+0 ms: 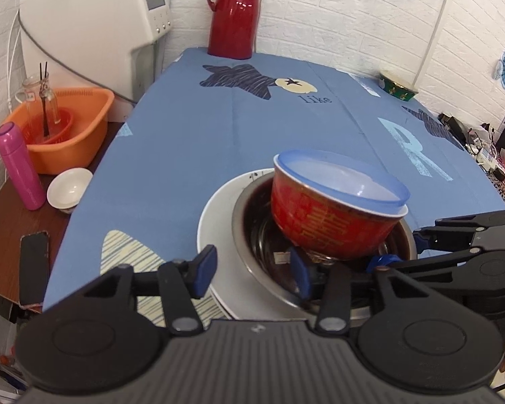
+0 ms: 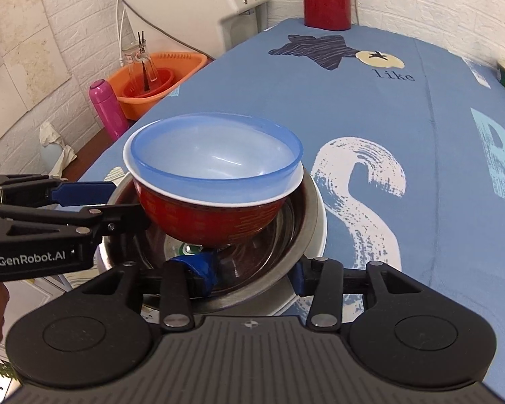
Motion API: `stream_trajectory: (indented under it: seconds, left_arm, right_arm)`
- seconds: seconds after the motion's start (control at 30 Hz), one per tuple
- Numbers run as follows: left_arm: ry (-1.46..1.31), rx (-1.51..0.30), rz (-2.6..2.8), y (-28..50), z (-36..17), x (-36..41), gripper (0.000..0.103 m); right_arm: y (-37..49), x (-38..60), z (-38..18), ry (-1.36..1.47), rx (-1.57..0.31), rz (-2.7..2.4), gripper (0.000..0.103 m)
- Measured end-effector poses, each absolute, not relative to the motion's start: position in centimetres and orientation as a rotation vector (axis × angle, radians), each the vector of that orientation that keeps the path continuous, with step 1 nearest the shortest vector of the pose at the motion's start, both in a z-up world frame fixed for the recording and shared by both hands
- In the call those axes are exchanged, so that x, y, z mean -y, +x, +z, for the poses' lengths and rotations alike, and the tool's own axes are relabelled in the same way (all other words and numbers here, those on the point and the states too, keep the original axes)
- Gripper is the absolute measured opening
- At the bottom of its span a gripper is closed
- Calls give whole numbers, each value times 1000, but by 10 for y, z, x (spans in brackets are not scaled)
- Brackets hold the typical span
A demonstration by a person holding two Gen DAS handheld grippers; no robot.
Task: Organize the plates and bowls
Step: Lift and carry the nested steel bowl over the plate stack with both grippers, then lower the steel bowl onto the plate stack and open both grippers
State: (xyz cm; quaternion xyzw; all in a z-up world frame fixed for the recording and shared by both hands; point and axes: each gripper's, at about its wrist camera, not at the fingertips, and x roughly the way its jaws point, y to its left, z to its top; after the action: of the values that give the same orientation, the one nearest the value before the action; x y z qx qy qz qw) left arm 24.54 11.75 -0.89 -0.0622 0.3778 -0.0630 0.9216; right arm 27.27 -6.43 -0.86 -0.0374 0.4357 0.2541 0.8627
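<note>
A white plate [image 1: 215,222] lies on the blue cloth with a steel bowl [image 1: 252,212] on it. Tilted inside the steel bowl is a red bowl [image 1: 323,222], and a translucent blue bowl [image 1: 346,178] is nested in that. My left gripper [image 1: 252,274] is open, one finger over the plate's edge and the other down inside the steel bowl. My right gripper [image 2: 250,273] is also open and straddles the steel bowl's [image 2: 306,208] near rim, its left finger under the red bowl [image 2: 212,215]. Each gripper shows in the other's view, the left gripper [image 2: 118,202] from the side.
A red thermos [image 1: 234,13] stands at the table's far edge and a green tin [image 1: 399,87] at the far right. On the side table to the left are an orange basin [image 1: 74,128], a pink bottle [image 1: 18,165], a small white bowl [image 1: 69,188] and a phone [image 1: 33,266].
</note>
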Motion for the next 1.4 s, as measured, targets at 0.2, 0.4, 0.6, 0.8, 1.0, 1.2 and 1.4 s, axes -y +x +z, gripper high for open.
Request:
stream_trajectory:
  seconds: [0.2,0.4,0.6,0.8,1.0,1.2,1.4]
  left_arm:
    - [-84,-768,-78,244,-7,-115,54]
    - [-136,-769,-58,243,-8,-134,55]
    - [-147,-738,-53,239,0,-138,56]
    - [-158,-727,-59,235,5,-134,56]
    - [-161,-673,-69,225,22,-118,57]
    - [-118,-545,-79,207,54,-86,59]
    - [-42,-417,-55,191,70,-35,61]
  right_arm:
    - [274,65,-9,-5,-952,544,37]
    - [258,66,1,28,-898,597,42]
    - [253,71,4,-7,-865,563,46]
    - [243,82,12,-21,-815,533,48]
    - [234,105,22,28,-770,499,49]
    - [223,129,34,58,-680,428,51]
    - [203,159,37,73,-523,250,52]
